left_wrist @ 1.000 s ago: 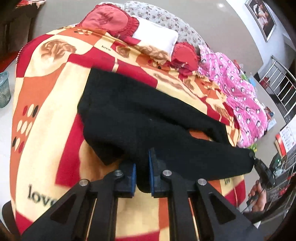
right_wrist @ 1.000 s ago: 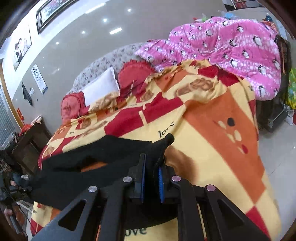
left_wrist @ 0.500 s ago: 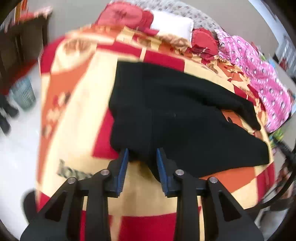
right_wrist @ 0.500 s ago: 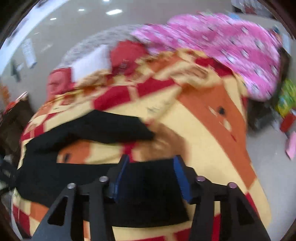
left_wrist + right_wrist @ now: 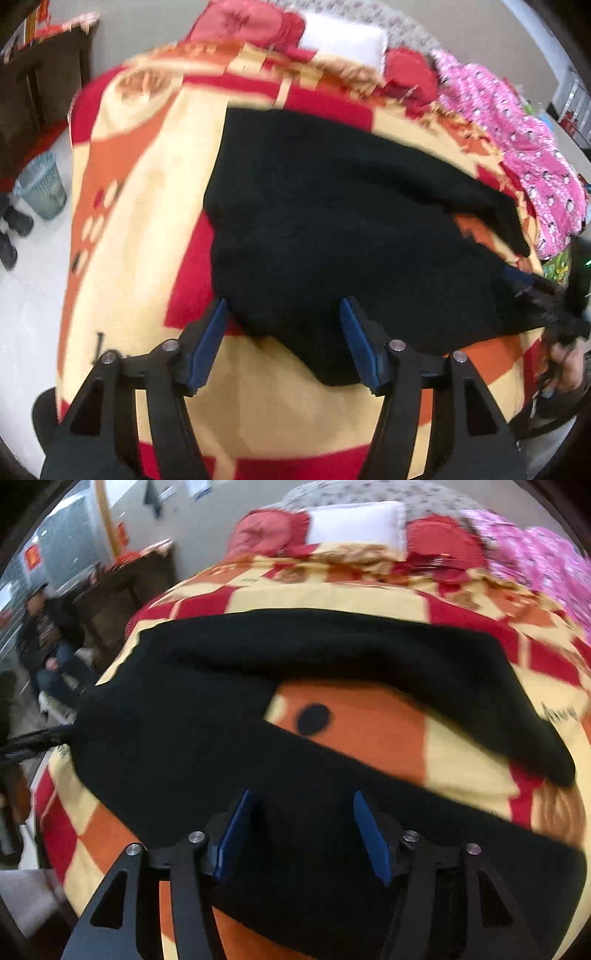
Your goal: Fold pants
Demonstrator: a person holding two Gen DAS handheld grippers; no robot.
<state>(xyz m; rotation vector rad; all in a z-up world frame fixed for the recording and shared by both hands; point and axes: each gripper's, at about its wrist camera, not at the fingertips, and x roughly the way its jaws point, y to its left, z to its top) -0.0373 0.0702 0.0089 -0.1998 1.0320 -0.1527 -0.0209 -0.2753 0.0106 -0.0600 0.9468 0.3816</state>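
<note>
While the black pants (image 5: pixel 351 229) lie spread across the patterned blanket (image 5: pixel 140 192) on the bed, your left gripper (image 5: pixel 282 332) hangs over their near edge with its blue pads (image 5: pixel 207 339) wide apart, pinching nothing — cloth lies between and below them. Your right gripper (image 5: pixel 303 827) is likewise spread, above the nearer pant leg (image 5: pixel 369 812); the two legs fork apart, with orange blanket showing between them. Bare blanket runs along the bed's left edge and toward the pillows (image 5: pixel 354 524) at the head. A pink quilt (image 5: pixel 524 155) crowds the far right corner.
</note>
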